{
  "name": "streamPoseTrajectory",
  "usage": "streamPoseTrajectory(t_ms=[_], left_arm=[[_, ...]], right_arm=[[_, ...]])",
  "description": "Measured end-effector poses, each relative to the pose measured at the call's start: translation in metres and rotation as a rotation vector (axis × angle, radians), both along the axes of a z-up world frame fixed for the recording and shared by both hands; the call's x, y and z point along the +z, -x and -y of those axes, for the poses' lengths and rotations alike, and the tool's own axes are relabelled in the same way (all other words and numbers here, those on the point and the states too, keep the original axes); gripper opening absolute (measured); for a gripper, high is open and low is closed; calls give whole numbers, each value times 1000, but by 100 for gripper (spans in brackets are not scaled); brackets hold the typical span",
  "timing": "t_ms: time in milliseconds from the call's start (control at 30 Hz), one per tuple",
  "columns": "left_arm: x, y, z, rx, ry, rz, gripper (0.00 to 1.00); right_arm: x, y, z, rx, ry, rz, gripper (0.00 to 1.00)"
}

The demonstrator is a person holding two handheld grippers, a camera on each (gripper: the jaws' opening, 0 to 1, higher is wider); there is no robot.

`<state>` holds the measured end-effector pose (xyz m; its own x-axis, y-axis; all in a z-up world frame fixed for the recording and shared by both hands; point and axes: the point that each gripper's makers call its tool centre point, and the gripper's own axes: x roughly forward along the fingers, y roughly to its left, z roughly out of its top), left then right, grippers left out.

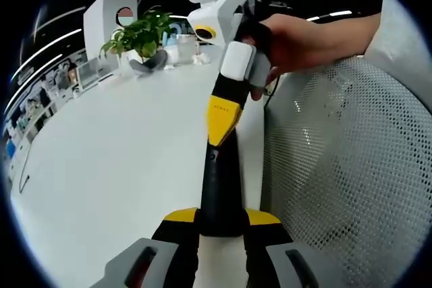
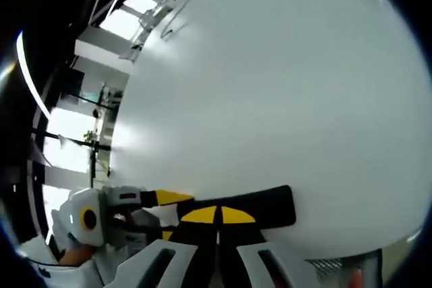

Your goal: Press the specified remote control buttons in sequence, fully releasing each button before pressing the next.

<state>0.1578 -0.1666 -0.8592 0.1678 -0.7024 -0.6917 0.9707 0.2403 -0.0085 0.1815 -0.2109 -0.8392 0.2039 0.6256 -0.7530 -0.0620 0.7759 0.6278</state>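
A long black remote control [image 1: 219,187] runs away from me in the left gripper view, held above the white table [image 1: 115,166]. My left gripper [image 1: 221,218] is shut on its near end, yellow tips on either side. My right gripper [image 1: 221,118] comes down from the upper right, jaws together, with its yellow tip resting on the remote's far end. In the right gripper view the remote [image 2: 266,206] lies crosswise just beyond my right gripper [image 2: 217,215], whose yellow tips are shut. The left gripper [image 2: 165,198] reaches in from the left. The buttons are too dark to make out.
A white mesh chair back [image 1: 351,166] stands close on the right of the table. A person's hand [image 1: 304,38] holds the right gripper. A potted plant [image 1: 138,35] and small items sit at the table's far end. Bare table top [image 2: 270,85] spreads beyond the remote.
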Motion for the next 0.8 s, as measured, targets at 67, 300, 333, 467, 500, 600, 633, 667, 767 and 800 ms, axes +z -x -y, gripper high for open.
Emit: streamPoseTrajectory(t_ms=[67, 300, 333, 467, 500, 600, 633, 667, 767, 800], left_arm=[[0, 0, 0, 1, 1, 0, 24], [0, 0, 0, 3, 2, -1, 24], [0, 0, 0, 4, 2, -1, 24], [0, 0, 0, 3, 3, -1, 24], [0, 0, 0, 3, 3, 0, 24], [0, 0, 0, 1, 5, 1, 24], [0, 0, 0, 2, 5, 0, 24], [0, 0, 0, 1, 5, 1, 24], [0, 0, 0, 2, 6, 0, 24], [0, 0, 0, 2, 6, 0, 24]], right_arm=[[-2, 3, -1, 24, 17, -9, 0], [-8, 9, -3, 92, 74, -2, 0], [-8, 9, -2, 93, 74, 0, 0], [-8, 7, -1, 81, 62, 0, 0], [-8, 6, -1, 79, 60, 1, 0], [-9, 7, -3, 84, 61, -5, 0], [-10, 7, -3, 88, 63, -4, 0], [-10, 8, -4, 94, 68, -3, 0], [-11, 8, -3, 103, 76, -3, 0], [-11, 8, -3, 101, 75, -1, 0]])
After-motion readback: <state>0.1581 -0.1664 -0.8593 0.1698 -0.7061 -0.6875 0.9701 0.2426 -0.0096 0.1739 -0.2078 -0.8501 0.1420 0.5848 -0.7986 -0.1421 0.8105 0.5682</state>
